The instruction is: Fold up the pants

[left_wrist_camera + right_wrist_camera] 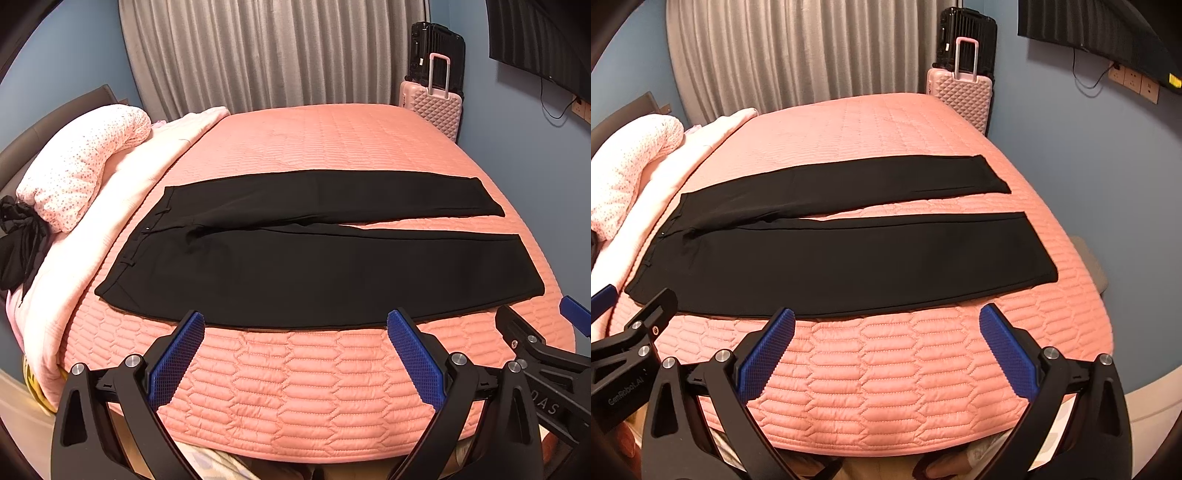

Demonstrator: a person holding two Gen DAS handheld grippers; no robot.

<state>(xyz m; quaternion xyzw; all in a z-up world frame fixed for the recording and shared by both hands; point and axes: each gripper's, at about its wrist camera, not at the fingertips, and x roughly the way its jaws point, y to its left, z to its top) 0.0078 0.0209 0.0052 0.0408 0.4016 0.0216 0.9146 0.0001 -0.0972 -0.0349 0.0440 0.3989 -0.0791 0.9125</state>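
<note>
Black pants (314, 266) lie flat across the pink quilted bed (295, 387), waistband at the left, both legs running right with a narrow gap between them. They also show in the right wrist view (849, 258). My left gripper (295, 321) is open and empty, hovering just in front of the near leg's long edge. My right gripper (886, 319) is open and empty, also just short of that near edge, further toward the hems. Each gripper shows at the side of the other's view.
A folded pale pink blanket and a dotted pillow (85, 170) lie at the bed's left end, with a dark cloth (18, 243) beside them. A pink suitcase (432, 107) and a black one stand beyond the bed by grey curtains (273, 51).
</note>
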